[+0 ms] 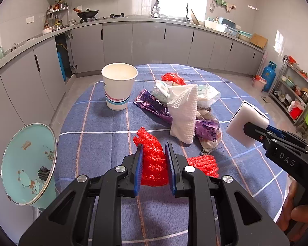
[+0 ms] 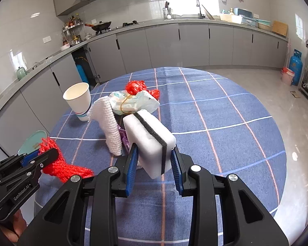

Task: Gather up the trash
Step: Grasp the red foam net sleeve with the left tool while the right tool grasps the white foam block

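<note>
Trash held in both grippers above the checked tablecloth; the pile is still to be cleared.

Red foam netting is pinched between the jaws of the left gripper, lifted at one end so that its tail trails on the cloth; a white sponge is clamped edgewise in the right gripper, held clear of the heap; the paper towel, wrappers and paper cup are left on the table; the teal bin is seen at the table's left edge, presumably the drop point.
</note>
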Motion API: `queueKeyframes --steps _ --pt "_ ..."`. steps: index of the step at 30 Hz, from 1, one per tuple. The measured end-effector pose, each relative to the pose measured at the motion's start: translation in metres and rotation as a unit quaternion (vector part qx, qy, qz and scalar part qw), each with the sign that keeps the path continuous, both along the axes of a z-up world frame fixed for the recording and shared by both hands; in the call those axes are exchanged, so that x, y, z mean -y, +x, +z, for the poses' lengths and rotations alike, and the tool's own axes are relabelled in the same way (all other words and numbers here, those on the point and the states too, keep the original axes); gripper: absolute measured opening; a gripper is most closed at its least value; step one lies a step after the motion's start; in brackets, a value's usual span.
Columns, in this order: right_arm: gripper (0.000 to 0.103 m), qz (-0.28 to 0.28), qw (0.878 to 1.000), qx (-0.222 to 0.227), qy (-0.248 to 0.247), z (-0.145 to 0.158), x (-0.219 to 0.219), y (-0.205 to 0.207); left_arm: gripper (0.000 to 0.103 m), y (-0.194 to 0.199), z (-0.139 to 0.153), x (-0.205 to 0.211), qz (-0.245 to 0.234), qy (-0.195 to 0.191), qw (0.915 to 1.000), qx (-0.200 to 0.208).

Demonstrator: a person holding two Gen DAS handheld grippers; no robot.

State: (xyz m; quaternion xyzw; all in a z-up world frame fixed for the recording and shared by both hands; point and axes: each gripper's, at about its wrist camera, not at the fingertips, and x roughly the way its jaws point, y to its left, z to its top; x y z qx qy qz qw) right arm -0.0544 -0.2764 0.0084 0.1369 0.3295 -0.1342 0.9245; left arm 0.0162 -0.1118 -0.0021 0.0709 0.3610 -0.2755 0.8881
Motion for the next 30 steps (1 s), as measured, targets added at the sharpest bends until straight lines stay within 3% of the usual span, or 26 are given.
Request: queueKeyframes --steps 12,30 --pt "0.032 0.022 1.000 0.013 -0.008 0.012 -0.026 -0.002 0.021 -0.011 0.014 -0.025 0.017 -0.006 0.9996 0.021" --pt "0.032 0.071 0.997 0.014 -0.010 0.015 -0.075 0.014 0.021 -0.007 0.019 -0.078 0.066 -0.022 0.9974 0.021"
